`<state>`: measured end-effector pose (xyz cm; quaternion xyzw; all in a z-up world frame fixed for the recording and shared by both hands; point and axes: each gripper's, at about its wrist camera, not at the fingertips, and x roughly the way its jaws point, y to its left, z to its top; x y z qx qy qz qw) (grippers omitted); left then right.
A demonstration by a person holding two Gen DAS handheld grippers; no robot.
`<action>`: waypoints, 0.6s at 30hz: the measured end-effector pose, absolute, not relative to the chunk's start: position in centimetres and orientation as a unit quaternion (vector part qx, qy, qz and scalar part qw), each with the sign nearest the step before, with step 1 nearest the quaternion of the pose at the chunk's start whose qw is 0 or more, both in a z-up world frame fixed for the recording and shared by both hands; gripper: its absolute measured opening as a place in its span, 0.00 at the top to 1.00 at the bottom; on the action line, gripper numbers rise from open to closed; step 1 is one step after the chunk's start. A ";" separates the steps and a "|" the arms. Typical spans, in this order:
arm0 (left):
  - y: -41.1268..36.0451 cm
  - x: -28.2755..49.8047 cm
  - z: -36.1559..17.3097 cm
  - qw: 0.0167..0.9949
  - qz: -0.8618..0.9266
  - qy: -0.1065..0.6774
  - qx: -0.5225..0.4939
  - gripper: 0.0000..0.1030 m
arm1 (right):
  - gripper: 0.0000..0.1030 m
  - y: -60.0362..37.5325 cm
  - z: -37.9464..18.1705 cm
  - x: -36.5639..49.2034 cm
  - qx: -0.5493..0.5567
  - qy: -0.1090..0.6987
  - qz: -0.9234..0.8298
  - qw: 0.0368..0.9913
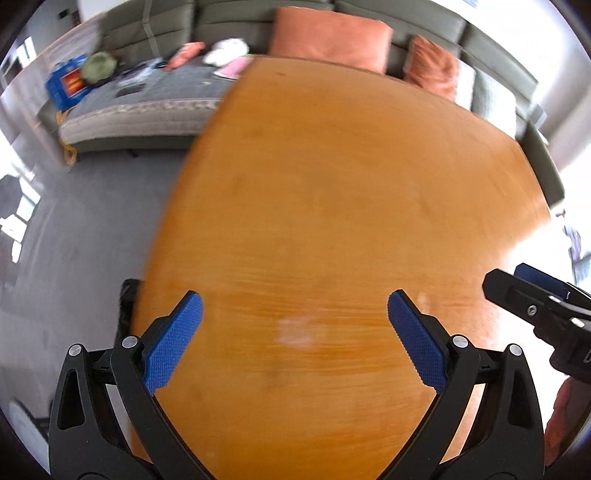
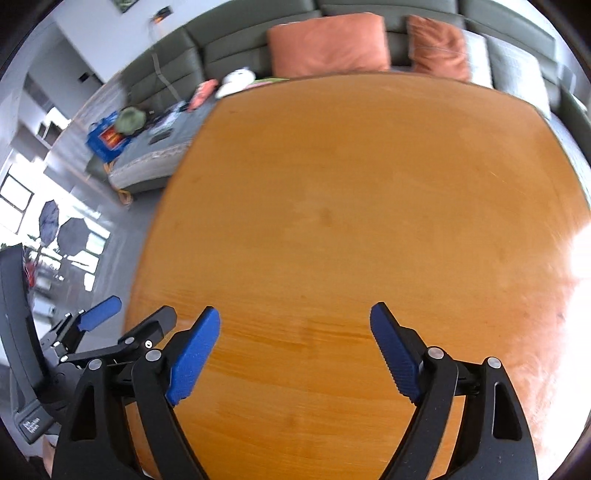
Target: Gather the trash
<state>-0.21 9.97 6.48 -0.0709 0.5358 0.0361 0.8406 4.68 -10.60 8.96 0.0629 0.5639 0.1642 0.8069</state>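
Bare tabletop (image 1: pixel 332 192) — sofa (image 1: pixel 236 22) beyond

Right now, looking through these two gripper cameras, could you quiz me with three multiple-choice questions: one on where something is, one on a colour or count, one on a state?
1. Where do the orange cushions lie?
A. on the grey sofa beyond the table
B. on the table
C. on the floor

2. What colour are the pads on the gripper fingers?
A. red
B. blue
C. white

3. How do the jaws of the left gripper and the right gripper stand?
A. both apart, with nothing between
B. both shut on trash
C. one holds a cup

Answers: 1 A, they lean against the sofa back past the wooden table. 2 B, all pads show blue. 3 A, only bare wood shows between each pair.
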 end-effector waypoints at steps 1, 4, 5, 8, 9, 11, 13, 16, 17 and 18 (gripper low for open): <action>9.1 0.0 6.2 0.840 0.029 0.538 -0.067 0.06 | 0.19 -11.7 8.4 4.4 0.066 0.564 0.157 0.808; 7.3 0.8 5.3 0.839 0.012 0.542 -0.058 0.06 | 0.19 -14.0 7.3 3.5 0.068 0.556 0.143 0.816; 6.9 0.8 5.2 0.839 0.008 0.540 -0.058 0.06 | 0.19 -14.8 6.9 3.2 0.069 0.554 0.139 0.818; 5.3 0.8 4.2 0.842 -0.001 0.537 -0.048 0.06 | 0.19 -16.8 5.8 2.5 0.062 0.547 0.120 0.826; 4.8 0.7 3.8 0.843 -0.002 0.537 -0.043 0.06 | 0.19 -17.4 5.4 2.3 0.060 0.546 0.116 0.828; 3.7 0.6 3.1 0.843 -0.007 0.536 -0.035 0.06 | 0.19 -18.6 4.4 1.9 0.058 0.545 0.107 0.829; 2.7 0.6 2.3 0.843 -0.008 0.537 -0.028 0.06 | 0.19 -19.4 3.6 1.5 0.061 0.543 0.099 0.832; 1.6 0.6 1.5 0.848 -0.009 0.530 -0.022 0.06 | 0.19 -20.1 2.5 1.3 0.058 0.536 0.088 0.837; 1.2 0.4 1.3 0.850 -0.009 0.527 -0.017 0.06 | 0.19 -20.4 2.2 1.2 0.055 0.531 0.083 0.841; 0.9 0.4 1.1 0.851 -0.008 0.524 -0.012 0.06 | 0.19 -20.6 2.0 1.1 0.052 0.525 0.078 0.846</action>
